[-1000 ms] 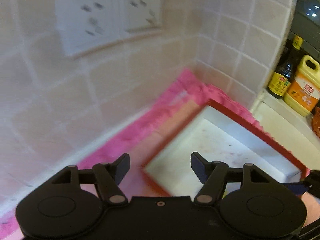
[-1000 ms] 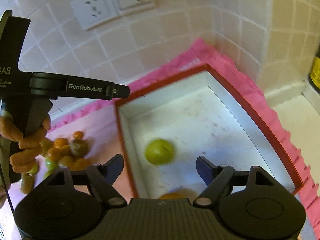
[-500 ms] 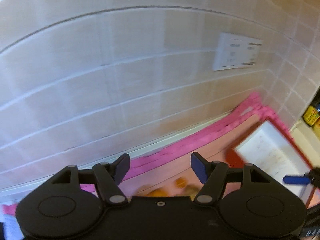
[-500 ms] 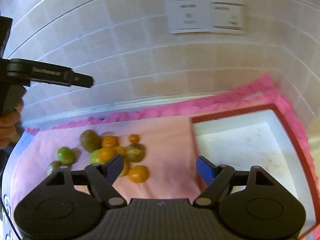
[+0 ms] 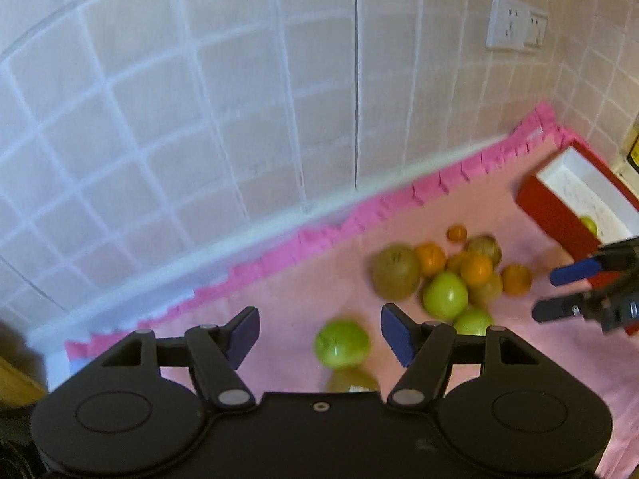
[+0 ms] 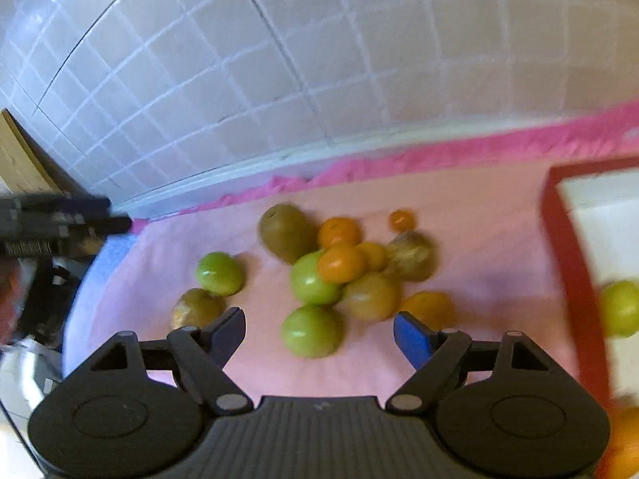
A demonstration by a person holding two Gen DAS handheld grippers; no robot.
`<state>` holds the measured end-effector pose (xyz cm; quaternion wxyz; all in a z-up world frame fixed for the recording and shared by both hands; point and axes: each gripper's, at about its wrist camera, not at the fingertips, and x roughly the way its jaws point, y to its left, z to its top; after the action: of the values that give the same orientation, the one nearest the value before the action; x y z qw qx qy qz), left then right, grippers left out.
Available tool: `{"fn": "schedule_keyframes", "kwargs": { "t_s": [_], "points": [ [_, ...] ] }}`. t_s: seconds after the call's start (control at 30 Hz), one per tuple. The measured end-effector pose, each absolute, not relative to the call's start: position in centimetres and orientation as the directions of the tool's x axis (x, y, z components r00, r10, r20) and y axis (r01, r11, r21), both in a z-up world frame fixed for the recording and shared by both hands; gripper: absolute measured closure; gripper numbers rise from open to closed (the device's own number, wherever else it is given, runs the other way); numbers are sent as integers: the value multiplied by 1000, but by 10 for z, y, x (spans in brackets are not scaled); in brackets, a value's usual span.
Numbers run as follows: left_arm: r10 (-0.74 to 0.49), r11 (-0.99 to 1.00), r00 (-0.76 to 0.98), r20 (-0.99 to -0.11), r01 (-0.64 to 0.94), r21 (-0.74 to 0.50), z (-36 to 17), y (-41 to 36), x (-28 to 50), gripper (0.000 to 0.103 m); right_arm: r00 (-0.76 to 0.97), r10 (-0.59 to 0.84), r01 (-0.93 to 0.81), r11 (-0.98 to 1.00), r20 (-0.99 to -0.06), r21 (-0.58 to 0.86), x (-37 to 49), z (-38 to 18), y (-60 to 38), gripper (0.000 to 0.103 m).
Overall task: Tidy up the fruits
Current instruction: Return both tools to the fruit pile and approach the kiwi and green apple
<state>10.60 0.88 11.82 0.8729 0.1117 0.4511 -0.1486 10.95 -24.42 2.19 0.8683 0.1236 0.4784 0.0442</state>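
Note:
A pile of fruit lies on the pink cloth [image 5: 279, 291]: a brown kiwi [image 5: 395, 271], oranges [image 5: 475, 269] and green fruits [image 5: 445, 295]. My left gripper [image 5: 319, 333] hangs open above the pile's left end, and a lone green fruit [image 5: 341, 343] shows between its fingers, untouched. The right gripper [image 6: 321, 331] is over the same pile with its jaws opening. A green fruit [image 6: 311, 331] on the cloth below shows between them, and the pads do not press on it. The red-rimmed white box [image 6: 571, 263] stands to the right with a green fruit [image 6: 621, 307] inside.
A tiled wall [image 5: 199, 119] runs right behind the cloth, with wall sockets [image 5: 515, 24] at upper right. A bottle [image 5: 633, 147] stands beyond the box. A blue cloth edge [image 6: 108, 255] and a wooden surface [image 6: 20, 155] lie at the left.
Both grippers swung left, away from the white box, and now hang over the fruit pile on the pink cloth. Both stay open with nothing held.

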Motion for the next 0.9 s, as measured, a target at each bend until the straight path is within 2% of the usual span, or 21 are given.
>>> {"fn": "schedule_keyframes", "kwargs": {
  "t_s": [0.17,0.37,0.53,0.7,0.9],
  "points": [
    [-209,924,488,-848,382,-7,75,13,90,23,491,253,57,945,-834,321,121,-8,-235,20],
    [-188,907,408,-893,422,2,26,2,78,23,461,288,123,916,-839,382,131,-42,-228,20],
    [-146,907,433,-889,418,54,7,-5,79,21,440,321,179,884,-839,432,139,-67,-229,20],
    [-170,914,388,-906,406,3,-13,0,90,21,461,321,195,873,-828,447,140,-76,-231,20],
    [-176,914,431,-885,406,16,-23,-6,94,19,497,340,235,833,-799,501,139,-79,-241,20]
  ]
}}
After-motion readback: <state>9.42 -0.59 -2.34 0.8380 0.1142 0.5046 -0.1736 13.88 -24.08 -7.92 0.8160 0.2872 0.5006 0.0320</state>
